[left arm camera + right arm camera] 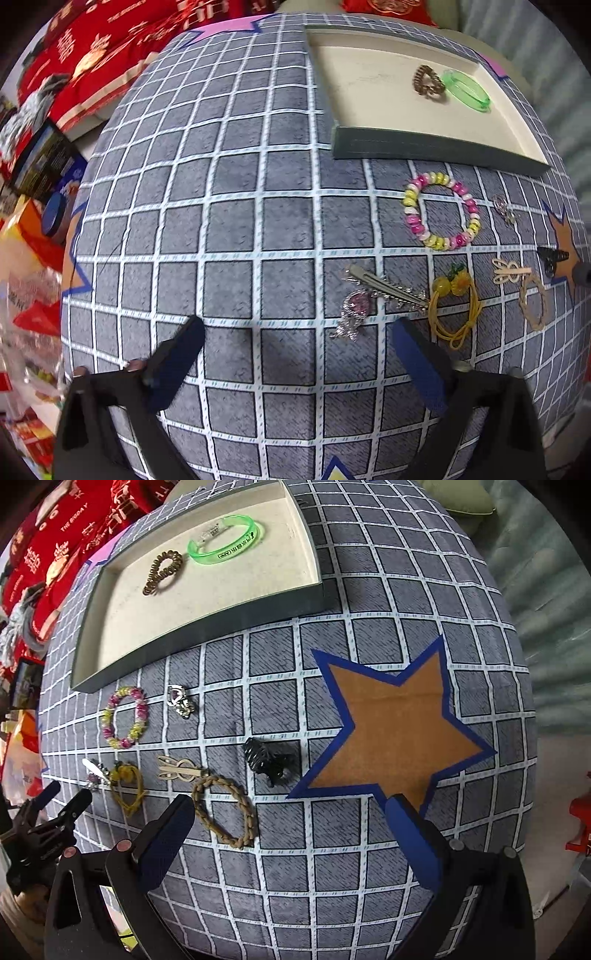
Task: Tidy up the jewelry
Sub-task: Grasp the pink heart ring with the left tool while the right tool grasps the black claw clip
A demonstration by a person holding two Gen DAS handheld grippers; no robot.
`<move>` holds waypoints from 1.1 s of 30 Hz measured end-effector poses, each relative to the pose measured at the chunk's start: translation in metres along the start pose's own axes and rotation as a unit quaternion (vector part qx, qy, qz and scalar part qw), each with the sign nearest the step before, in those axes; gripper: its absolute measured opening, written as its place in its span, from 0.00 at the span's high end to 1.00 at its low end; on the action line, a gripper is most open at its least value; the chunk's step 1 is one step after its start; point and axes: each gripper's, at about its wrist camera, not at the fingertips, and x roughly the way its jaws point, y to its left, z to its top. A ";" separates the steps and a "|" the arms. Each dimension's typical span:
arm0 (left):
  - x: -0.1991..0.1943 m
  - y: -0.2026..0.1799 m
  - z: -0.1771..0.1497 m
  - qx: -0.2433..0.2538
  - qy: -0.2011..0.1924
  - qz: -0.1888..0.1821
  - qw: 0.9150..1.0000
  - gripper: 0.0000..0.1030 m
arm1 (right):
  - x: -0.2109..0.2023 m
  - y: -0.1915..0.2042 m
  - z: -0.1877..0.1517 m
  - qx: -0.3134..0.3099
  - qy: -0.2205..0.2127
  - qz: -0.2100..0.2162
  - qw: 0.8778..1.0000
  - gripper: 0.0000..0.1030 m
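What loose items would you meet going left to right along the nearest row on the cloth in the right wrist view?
Silver hair clip → yellow hair tie → beige bow clip → braided tan band → black claw clip.

Black claw clip (552,259) half cut off at left-wrist view's right edge.

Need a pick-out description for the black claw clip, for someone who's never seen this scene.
Find the big orange star with the blue border on the grid-patterned cloth. Just off its left point lies the black claw clip, in front of the tray. It is the only black piece; its neighbours are a tan braided loop and a pale flat clip.
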 end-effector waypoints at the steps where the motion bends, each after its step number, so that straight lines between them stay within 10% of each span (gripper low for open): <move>1: 0.000 -0.004 0.001 0.003 0.003 -0.002 1.000 0.05 | 0.001 0.000 0.000 -0.001 -0.001 -0.002 1.000 0.00; 20: 0.020 -0.012 0.005 0.024 0.000 -0.012 1.000 0.30 | 0.036 0.044 0.006 -0.066 0.005 -0.064 0.996 0.52; 24: 0.015 -0.018 0.006 0.033 -0.006 -0.028 0.999 0.57 | 0.049 0.048 0.005 -0.067 0.004 -0.071 0.995 0.74; 26: 0.011 -0.023 0.007 0.039 -0.009 -0.029 0.999 0.71 | 0.054 0.048 0.005 -0.067 0.002 -0.067 0.996 0.74; 33: 0.007 -0.019 0.012 0.016 -0.004 -0.057 0.998 0.73 | 0.033 0.043 0.006 -0.058 -0.007 -0.040 0.997 0.74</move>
